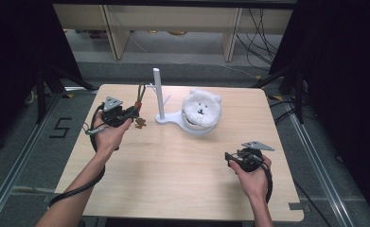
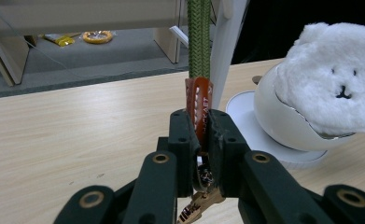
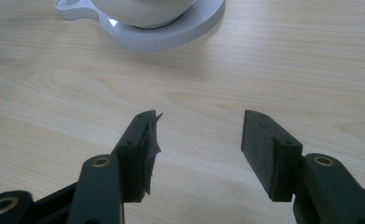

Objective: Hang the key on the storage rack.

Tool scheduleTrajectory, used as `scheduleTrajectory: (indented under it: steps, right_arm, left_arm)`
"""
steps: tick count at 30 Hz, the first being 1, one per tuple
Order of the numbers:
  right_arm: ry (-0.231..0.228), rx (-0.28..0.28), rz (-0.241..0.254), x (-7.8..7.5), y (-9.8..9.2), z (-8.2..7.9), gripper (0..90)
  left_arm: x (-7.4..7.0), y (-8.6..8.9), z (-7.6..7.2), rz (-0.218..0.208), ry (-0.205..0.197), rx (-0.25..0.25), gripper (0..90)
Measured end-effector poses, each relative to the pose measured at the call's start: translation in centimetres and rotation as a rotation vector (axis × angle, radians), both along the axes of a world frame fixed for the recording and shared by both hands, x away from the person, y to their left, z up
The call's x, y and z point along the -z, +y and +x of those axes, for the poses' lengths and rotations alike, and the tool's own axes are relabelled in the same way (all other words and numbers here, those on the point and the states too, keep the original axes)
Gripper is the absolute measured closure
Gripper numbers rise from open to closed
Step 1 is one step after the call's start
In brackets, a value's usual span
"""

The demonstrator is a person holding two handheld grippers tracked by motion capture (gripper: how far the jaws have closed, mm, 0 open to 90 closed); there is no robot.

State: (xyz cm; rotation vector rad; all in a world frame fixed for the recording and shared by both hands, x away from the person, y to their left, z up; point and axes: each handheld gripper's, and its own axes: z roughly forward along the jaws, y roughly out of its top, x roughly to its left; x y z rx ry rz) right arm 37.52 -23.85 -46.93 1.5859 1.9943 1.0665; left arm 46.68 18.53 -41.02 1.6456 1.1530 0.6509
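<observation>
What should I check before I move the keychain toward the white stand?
1. Left gripper shut on the keychain at its leather tab: ok.
2. Green cord runs straight up from the tab: ok.
3. Whether the cord's top end is free: cannot tell.
4. Right gripper open, holding nothing, over bare table: ok.
5. Stand's post upright, beside the plush bear: ok.
6. Peg on the post unoccupied: cannot tell.

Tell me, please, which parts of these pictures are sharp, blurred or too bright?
High view: even light on the table, black surroundings, the plush bear nearly overexposed. Left gripper view: the leather tab is sharp in the shut left tool; background shelves soft. Right gripper view: the open right tool is slightly soft, and the white base glares.
</observation>
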Motion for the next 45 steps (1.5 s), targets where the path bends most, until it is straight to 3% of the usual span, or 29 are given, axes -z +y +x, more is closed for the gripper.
scheduleTrajectory:
  steps: [8, 30, 37, 43, 45]
  right_arm:
    - [0.008, -0.002, -0.002, 0.1, 0.1, 0.0, 46.4]
    - [0.013, -0.013, 0.010, 0.4, 0.0, 0.1, 45.8]
    - [0.018, -0.005, 0.001, 0.3, 0.1, 0.0, 45.7]
    - [0.023, -0.002, -0.004, 0.3, 0.1, 0.0, 45.5]
    - [0.024, -0.003, -0.007, 0.3, 0.1, 0.0, 45.5]
  left_arm:
    - [-0.7, -1.0, -0.4, 0.085, -0.063, -0.007, 79.4]
    - [-1.9, -2.6, -0.6, 0.185, -0.125, 0.010, 79.8]
    - [-2.0, -2.9, -0.6, 0.188, -0.126, 0.017, 79.7]
    - [-2.3, -3.3, -0.8, 0.224, -0.141, 0.016, 79.7]
    - [-2.3, -3.4, -0.6, 0.234, -0.154, 0.037, 79.7]
